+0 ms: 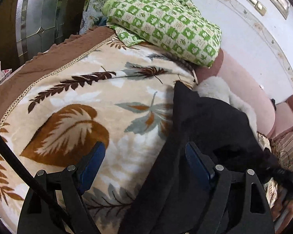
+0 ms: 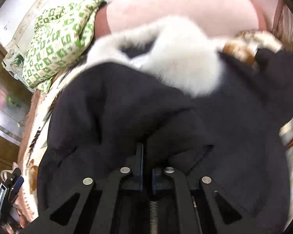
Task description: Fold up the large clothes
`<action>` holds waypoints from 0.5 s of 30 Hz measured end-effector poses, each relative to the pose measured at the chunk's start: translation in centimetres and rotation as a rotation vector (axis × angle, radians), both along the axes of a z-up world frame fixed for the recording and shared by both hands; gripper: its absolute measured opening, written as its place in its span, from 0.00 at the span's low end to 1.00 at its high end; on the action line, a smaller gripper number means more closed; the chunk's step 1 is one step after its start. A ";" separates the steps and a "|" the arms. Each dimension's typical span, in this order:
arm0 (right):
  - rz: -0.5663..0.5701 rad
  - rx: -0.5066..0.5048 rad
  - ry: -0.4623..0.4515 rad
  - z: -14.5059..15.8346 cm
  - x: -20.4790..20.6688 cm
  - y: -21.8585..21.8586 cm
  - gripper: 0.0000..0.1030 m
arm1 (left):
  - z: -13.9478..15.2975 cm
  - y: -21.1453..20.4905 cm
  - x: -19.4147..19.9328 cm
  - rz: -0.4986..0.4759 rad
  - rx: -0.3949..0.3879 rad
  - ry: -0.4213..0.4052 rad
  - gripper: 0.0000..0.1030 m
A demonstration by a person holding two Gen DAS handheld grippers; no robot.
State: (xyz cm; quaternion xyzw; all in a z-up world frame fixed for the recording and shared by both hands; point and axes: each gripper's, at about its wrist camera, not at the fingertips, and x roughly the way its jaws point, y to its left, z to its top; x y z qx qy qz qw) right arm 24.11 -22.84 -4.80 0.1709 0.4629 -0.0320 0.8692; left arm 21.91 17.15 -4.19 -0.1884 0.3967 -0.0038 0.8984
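Observation:
A large black garment point(image 1: 209, 120) with a white fleecy lining point(image 1: 218, 89) lies crumpled on a cream blanket with brown and grey leaves point(image 1: 99, 97). My left gripper point(image 1: 144, 156) hovers open over the garment's left edge. One blue pad point(image 1: 93, 161) is above the blanket and the other pad point(image 1: 197, 163) is against the black cloth, with nothing pinched. In the right wrist view the black garment point(image 2: 127, 107) fills the frame, with the white lining point(image 2: 181, 64) bunched at its far side. My right gripper point(image 2: 146, 156) is shut on a raised fold of the black cloth.
A green-and-cream patterned cushion point(image 1: 166, 23) rests at the far end of the blanket, next to a pink padded headboard point(image 1: 244, 89). A white wall point(image 1: 254, 39) with switches stands behind. A dark cable point(image 1: 19, 163) crosses the lower left. Wooden furniture with glass point(image 2: 4, 105) stands at the left.

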 end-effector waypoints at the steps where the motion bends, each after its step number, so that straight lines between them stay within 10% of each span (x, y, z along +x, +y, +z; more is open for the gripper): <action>1: -0.017 -0.027 -0.004 0.6 -0.1 -0.9 0.06 | -0.1 -0.3 0.0 -0.005 0.010 0.000 0.81; 7: -0.184 -0.144 0.078 0.8 1.1 -7.9 0.06 | -0.7 -2.0 0.1 -0.042 0.050 0.025 0.81; 15: -0.235 -0.156 0.227 -6.1 4.1 -9.6 0.06 | -2.5 -3.7 0.9 -0.074 0.117 0.092 0.81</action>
